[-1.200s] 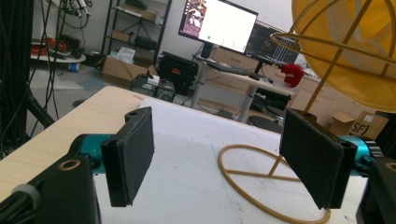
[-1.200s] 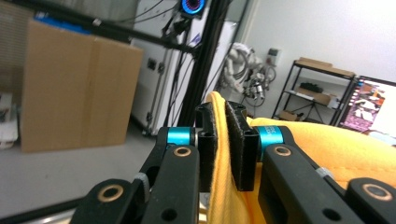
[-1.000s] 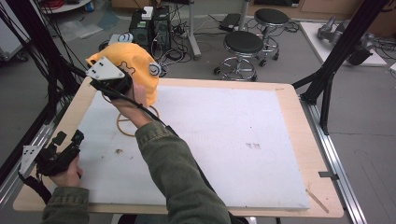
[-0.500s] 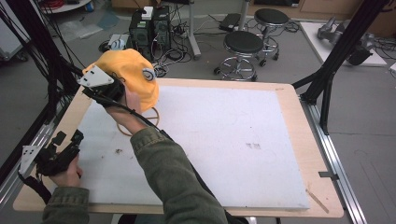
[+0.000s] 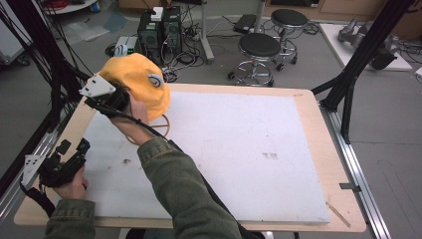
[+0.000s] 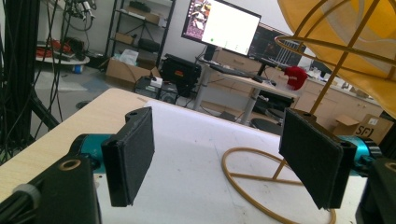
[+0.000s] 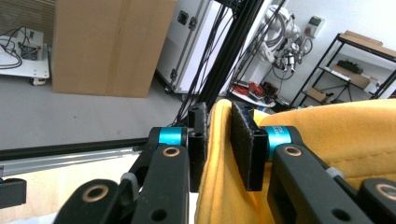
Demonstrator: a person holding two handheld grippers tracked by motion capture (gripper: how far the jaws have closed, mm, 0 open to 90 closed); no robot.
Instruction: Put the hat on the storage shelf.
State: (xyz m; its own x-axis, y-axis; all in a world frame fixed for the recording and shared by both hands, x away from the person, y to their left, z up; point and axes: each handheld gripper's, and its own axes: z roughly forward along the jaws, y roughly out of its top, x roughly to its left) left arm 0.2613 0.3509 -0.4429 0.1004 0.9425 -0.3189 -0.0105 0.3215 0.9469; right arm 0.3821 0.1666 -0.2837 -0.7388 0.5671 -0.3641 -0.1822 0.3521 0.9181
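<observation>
The right claw pinches the yellow cap at the table's ten o'clock. The left claw gapes wide, empty. A carton reads "SF".

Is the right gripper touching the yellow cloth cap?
Touching. The right gripper view shows the right gripper pinching the yellow cloth cap between both pads.

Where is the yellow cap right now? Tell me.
In the high view the yellow cap is at the table's far left corner, on top of a gold wire stand, with the right gripper clamped on its edge.
</observation>
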